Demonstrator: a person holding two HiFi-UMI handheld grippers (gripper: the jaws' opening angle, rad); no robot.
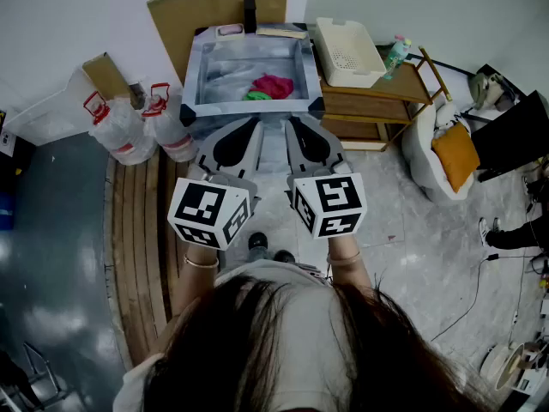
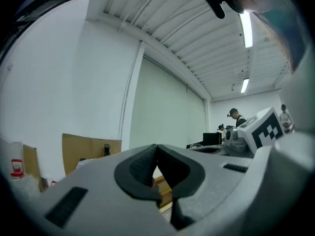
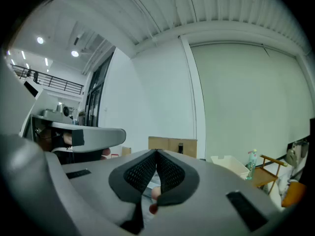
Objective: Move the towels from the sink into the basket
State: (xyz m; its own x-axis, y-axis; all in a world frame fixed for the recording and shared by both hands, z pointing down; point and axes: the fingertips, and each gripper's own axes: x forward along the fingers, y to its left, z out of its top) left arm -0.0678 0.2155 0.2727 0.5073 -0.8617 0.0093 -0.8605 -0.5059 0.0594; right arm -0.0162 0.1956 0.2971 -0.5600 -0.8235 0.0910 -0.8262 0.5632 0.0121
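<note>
Closest to me in the head view is the person's hair point(image 1: 292, 350). Just ahead of it are the two marker cubes, held side by side.

The left gripper point(image 1: 254, 125) points level toward the sink point(image 1: 194, 80). In the left gripper view its jaws point(image 2: 156, 152) are pressed together at the tips with nothing between them. The right gripper point(image 1: 292, 125) runs alongside it, just apart. In the right gripper view its pads point(image 3: 156, 155) also meet, and it holds nothing.

Both towels lie in the sink just beyond the jaw tips, near its front wall. The pink towel point(image 1: 274, 84) sits straight ahead, roughly between the two grippers and a little nearer the right one. The green towel point(image 1: 256, 96) touches the pink one's left side, directly ahead of the left gripper's tips. Neither gripper touches either towel.

The white basket point(image 1: 347, 54) stands ahead and to the right of the right gripper, on a wooden stand point(image 1: 403, 88) beside the sink. It also shows to the right of the closed jaws in the right gripper view point(image 3: 229, 164), with a bottle point(image 3: 252, 164) just past it.

Off to the left of the left gripper are two water jugs point(image 1: 141, 131). A sheet of cardboard point(image 1: 206, 11) leans on the wall behind the sink.
</note>
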